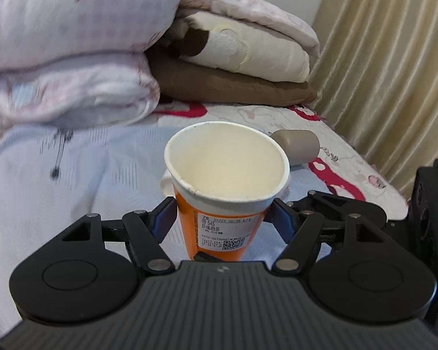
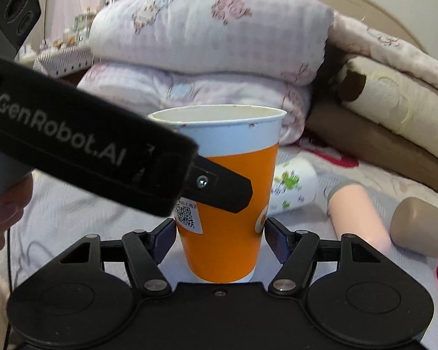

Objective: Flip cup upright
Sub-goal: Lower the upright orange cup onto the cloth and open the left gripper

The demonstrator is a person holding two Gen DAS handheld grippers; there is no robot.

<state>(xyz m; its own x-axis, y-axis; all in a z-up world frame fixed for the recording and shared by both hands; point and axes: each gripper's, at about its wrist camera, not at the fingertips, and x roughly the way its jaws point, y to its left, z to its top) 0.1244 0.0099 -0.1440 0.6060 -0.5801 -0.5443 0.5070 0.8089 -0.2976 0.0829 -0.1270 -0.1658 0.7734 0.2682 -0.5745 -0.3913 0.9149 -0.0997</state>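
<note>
While the cup (image 2: 230, 204) stands mouth-up on the bed (image 1: 73, 175), it is gripped between both grippers' fingers (image 1: 163, 218), left (image 1: 222, 218) and right (image 2: 219, 233).

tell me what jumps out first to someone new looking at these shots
The orange paper cup stands upright, mouth up, dead centre on the bed between both grippers' fingers. Behind it rises a stack of folded quilts. To its right, a pink bottle and a white printed cup lie on their sides.

The cup (image 2: 229, 204) is smooth paper with a shiny orange side. The blankets (image 2: 207, 38) are soft cloth. The left gripper (image 1: 222, 221) is dull black plastic.
</note>
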